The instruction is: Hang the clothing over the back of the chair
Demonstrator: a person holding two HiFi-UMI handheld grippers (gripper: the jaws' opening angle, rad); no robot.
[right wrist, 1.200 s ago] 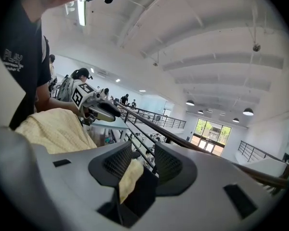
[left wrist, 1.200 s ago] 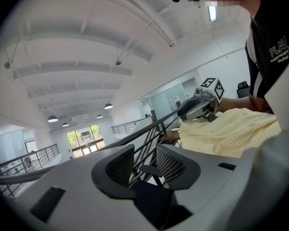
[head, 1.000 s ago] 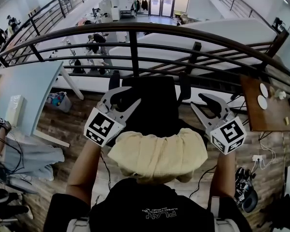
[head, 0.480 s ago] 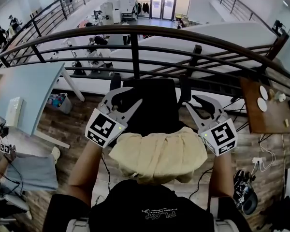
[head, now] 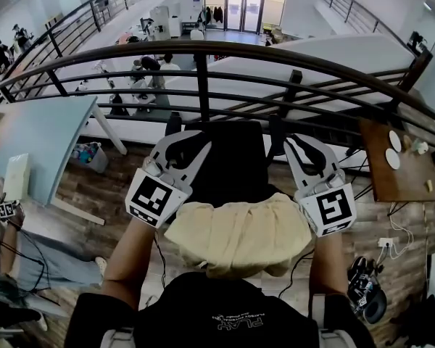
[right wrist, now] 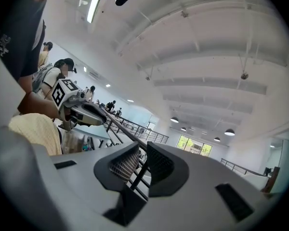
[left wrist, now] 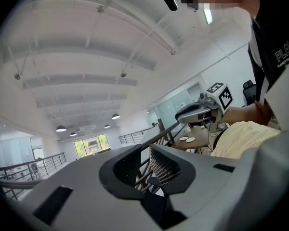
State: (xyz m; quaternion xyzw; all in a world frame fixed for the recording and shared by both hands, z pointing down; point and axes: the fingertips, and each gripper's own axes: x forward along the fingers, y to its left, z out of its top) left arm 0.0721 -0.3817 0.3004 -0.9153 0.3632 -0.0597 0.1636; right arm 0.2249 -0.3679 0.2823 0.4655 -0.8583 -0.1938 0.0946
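Observation:
A cream-yellow garment (head: 239,230) lies draped over the back of a black office chair (head: 232,158), right in front of me. My left gripper (head: 186,145) is held level at the garment's left end and my right gripper (head: 309,146) at its right end, both clear of the cloth. The jaws of both are closing to a narrow gap with nothing between them. The left gripper view shows its own near-shut jaws (left wrist: 147,165), the garment (left wrist: 241,138) and the right gripper (left wrist: 197,112). The right gripper view shows its own jaws (right wrist: 142,162), the left gripper (right wrist: 82,112) and the garment (right wrist: 36,131).
A dark curved metal railing (head: 203,71) runs just beyond the chair, with a drop to a lower floor behind it. A wooden side table (head: 395,165) stands at the right and a pale blue desk (head: 36,136) at the left. Cables and shoes (head: 366,288) lie on the floor.
Both grippers' jaws have narrowed from wide open to a slim gap. Both grippers have lifted a little beside the garment, which stays draped on the chair back.

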